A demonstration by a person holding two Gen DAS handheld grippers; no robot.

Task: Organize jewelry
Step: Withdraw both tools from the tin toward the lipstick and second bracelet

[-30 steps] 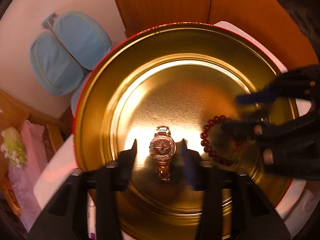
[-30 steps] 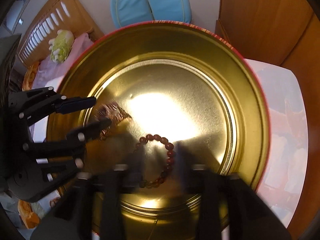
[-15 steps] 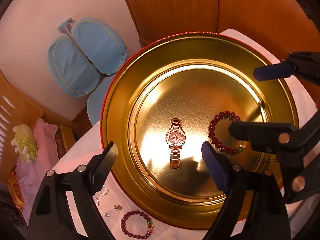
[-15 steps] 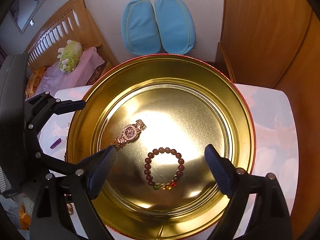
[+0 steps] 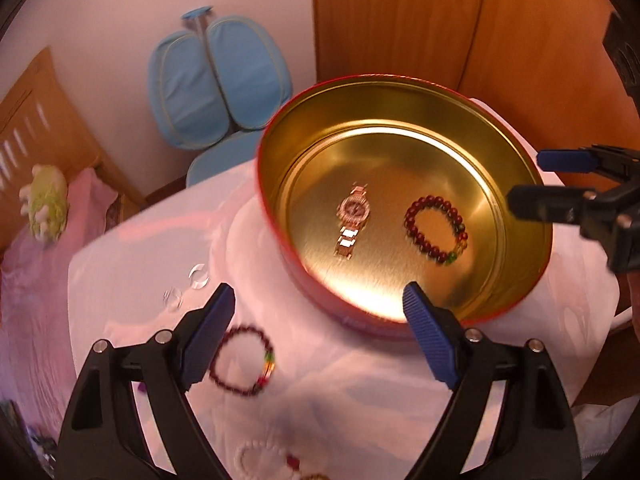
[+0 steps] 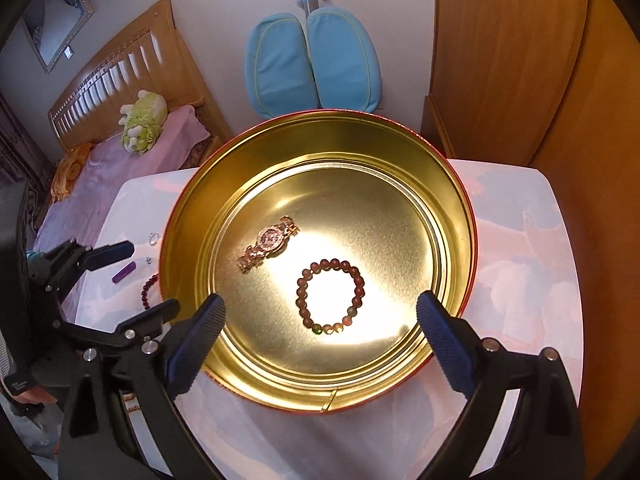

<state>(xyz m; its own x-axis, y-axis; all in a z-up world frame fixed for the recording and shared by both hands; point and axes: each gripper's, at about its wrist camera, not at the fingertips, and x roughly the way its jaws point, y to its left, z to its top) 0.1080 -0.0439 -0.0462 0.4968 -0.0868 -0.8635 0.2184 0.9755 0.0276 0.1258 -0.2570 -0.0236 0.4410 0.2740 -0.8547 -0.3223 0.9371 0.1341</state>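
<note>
A round tin (image 5: 272, 184), gold inside and red outside, stands on a white-clothed table (image 5: 340, 400). On its floor lie a rose-gold watch (image 5: 352, 216) and a dark red bead bracelet (image 5: 412, 220), apart from each other. My left gripper (image 5: 316, 300) hangs open above the tin's near-left rim, holding nothing. A second red bead bracelet (image 5: 244, 392) lies on the cloth by its left finger. In the right wrist view my right gripper (image 6: 320, 308) is above the tin (image 6: 172, 240), its jaws opening and empty. The watch (image 6: 268, 244) and bracelet (image 6: 300, 292) lie below it.
Two clear rings (image 5: 199, 274) and a white bead string (image 5: 256, 450) lie on the cloth left of the tin, as does a small purple piece (image 6: 124, 272). A blue chair (image 5: 216, 84), a bed with a plush toy (image 5: 44, 204) and a wooden wardrobe (image 5: 400, 20) surround the table.
Both grippers have opened wide and lifted back out of the tin, leaving the watch and bracelet on its floor. The left one has swung left, so the loose jewelry on the cloth shows.
</note>
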